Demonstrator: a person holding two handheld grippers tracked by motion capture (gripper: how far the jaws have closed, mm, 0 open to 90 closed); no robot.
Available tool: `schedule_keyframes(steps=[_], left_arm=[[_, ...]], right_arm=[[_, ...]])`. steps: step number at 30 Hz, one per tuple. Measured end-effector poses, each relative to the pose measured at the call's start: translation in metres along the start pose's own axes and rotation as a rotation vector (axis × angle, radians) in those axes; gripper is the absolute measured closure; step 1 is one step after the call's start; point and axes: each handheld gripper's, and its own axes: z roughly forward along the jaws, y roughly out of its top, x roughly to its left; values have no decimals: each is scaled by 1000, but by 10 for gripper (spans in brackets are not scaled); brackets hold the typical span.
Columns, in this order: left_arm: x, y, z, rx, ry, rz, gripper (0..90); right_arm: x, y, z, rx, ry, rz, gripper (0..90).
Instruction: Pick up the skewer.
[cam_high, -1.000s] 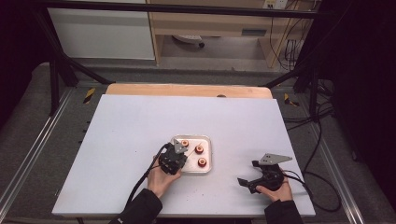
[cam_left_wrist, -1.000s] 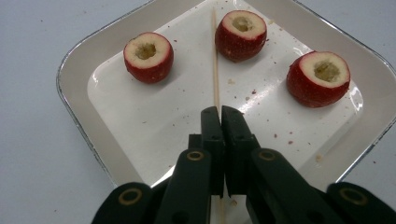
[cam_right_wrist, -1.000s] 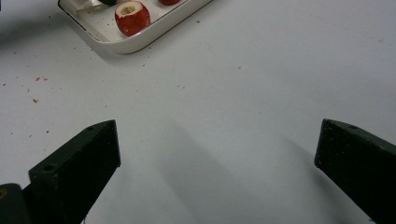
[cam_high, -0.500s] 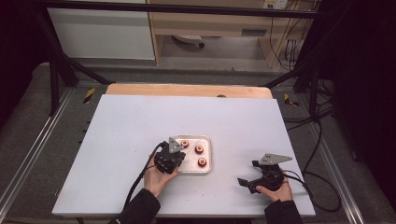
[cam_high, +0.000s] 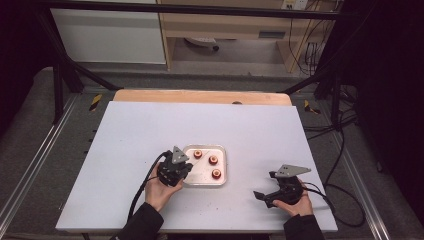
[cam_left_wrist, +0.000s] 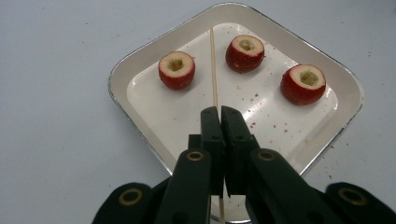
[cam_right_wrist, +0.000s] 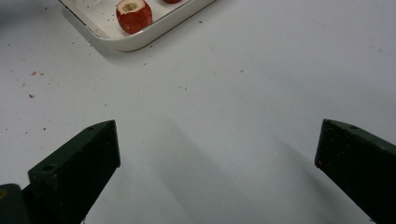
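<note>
Left gripper clamped on a thin wooden skewer, jaws pressed together with the stick pinched between the pads and running forward out of them, its far end over the back of the tray. Held above the near rim of a shallow white tray with rounded corners. Seen from the high view, same gripper at the tray's left edge, carried by the person's left hand, cable trailing back toward the table's front edge.

In the tray, three cored red fruit pieces (small, each with a pale hollowed centre, kind hard to tell): one left of the skewer, one just right of it, a third farther right near the tray's corner. All three upright, hollows facing up, well apart from one another. Red crumbs scattered on the tray floor and on the white table nearby.

Right gripper wide open, nothing between the jaws, only bare table below. Low over the table near its front right corner in the high view, held by the right hand, well apart from the tray. Corner of the tray and one fruit piece visible at the top left of the right gripper view.
</note>
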Motion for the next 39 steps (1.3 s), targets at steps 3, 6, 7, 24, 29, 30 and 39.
schedule_keyframes(steps=[3,6,7,24,29,30,39], left_arm=[[0,0,-4,-2,-18,7,887],[-1,0,-6,0,-33,17,887],[-1,0,-6,-1,-37,19,887],[-13,9,-13,10,-107,83,887],[-19,13,-13,13,-127,107,887],[-21,14,-13,13,-132,112,887],[-36,24,-7,28,-169,148,887]], right_arm=[[5,3,1,5,-12,-26,5],[9,7,3,21,-27,-58,6],[10,8,3,24,-27,-62,6],[31,27,8,61,-93,-249,21],[38,30,9,76,-106,-297,28],[41,32,9,80,-110,-323,31],[51,39,12,107,-135,-435,47]])
